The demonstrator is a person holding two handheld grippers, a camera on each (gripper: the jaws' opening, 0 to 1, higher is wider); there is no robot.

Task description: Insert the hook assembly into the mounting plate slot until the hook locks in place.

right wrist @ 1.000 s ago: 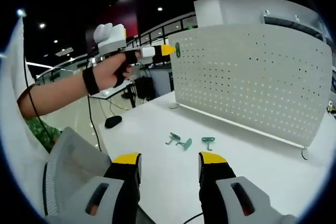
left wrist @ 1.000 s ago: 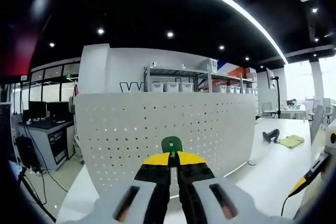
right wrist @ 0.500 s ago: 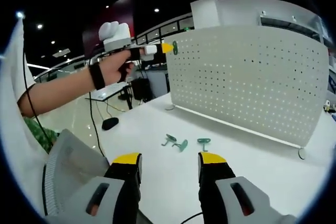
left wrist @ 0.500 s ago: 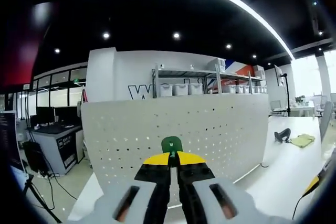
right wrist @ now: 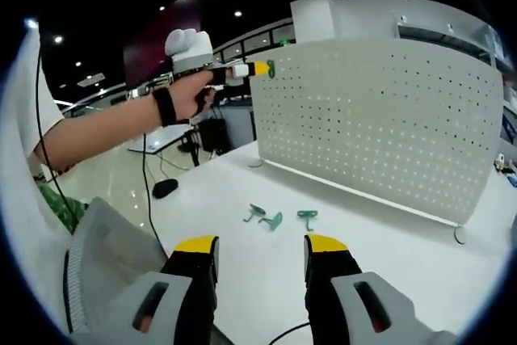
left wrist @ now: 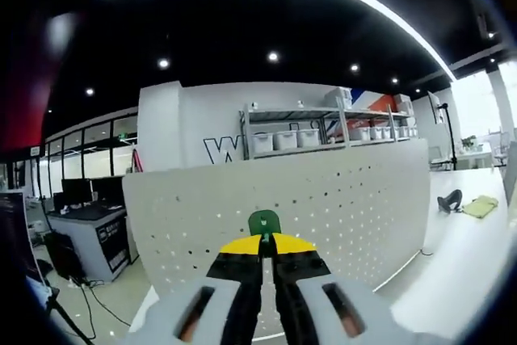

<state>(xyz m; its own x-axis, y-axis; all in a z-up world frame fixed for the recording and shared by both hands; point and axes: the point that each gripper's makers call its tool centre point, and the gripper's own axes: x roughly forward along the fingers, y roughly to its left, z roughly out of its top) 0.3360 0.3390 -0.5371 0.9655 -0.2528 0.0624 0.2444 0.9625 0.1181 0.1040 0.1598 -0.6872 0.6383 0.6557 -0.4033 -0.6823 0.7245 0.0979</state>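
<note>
White tabletop [right wrist: 258, 272] and a dark ceiling framed the scene. At lower center of the left gripper view, the left gripper [left wrist: 264, 240] had its jaws pinched on a green hook [left wrist: 263, 222], right up against the perforated mounting plate [left wrist: 323, 199]. The right gripper [right wrist: 261, 244] sat low in its own view with jaws wide and nothing between them. Past it, three spare hooks [right wrist: 275, 217] lay mid-frame on the table. Bins [left wrist: 283, 139] lined a shelf behind the plate, contents hidden. Wall lettering was cut off at "W".
</note>
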